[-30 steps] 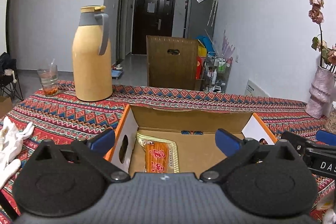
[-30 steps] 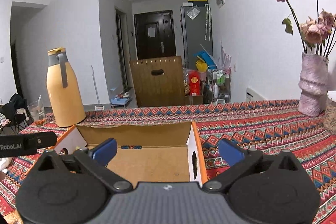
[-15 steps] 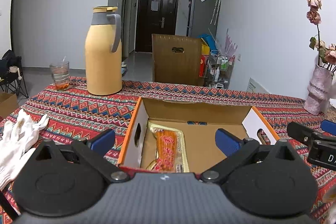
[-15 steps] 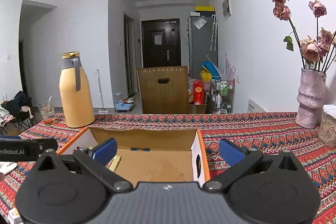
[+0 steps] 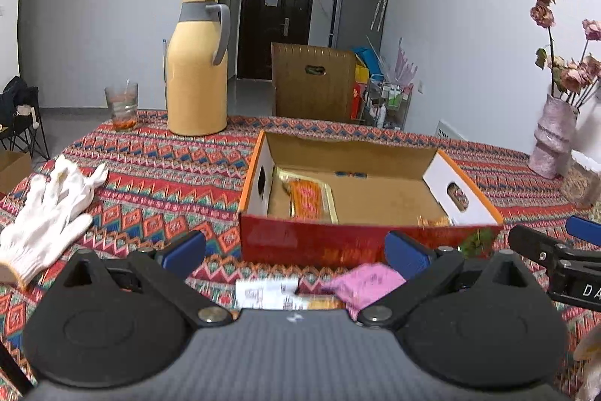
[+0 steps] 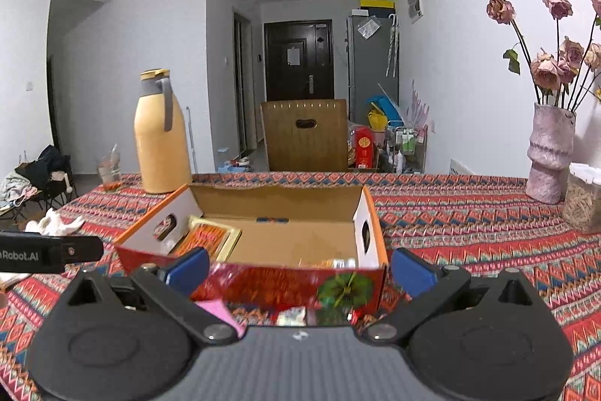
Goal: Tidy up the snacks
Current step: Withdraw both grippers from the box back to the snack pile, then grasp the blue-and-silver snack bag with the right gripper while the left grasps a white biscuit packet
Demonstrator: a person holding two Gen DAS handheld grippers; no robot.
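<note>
An open cardboard box (image 5: 370,243) with a red front wall sits on the patterned tablecloth; it shows in the right wrist view too (image 6: 285,284). An orange snack packet with a gold border (image 5: 306,200) lies at the box's left end (image 6: 206,239). Another small orange snack (image 5: 432,221) peeks over the front wall at the right. On the cloth before the box lie a pink packet (image 5: 366,282) and a white labelled packet (image 5: 265,294). My left gripper (image 5: 295,252) and right gripper (image 6: 298,267) both stand open and empty, short of the box's front wall.
A tall yellow thermos (image 5: 197,70) and a glass (image 5: 122,106) stand at the back left. White gloves (image 5: 49,202) lie on the left. A pink vase of dried flowers (image 6: 550,153) and a jar (image 6: 584,198) stand at the right. A wooden chair back (image 5: 313,87) rises behind the table.
Both grippers have drawn back toward me from over the box. The box's red front wall and the loose packets before it have come into view.
</note>
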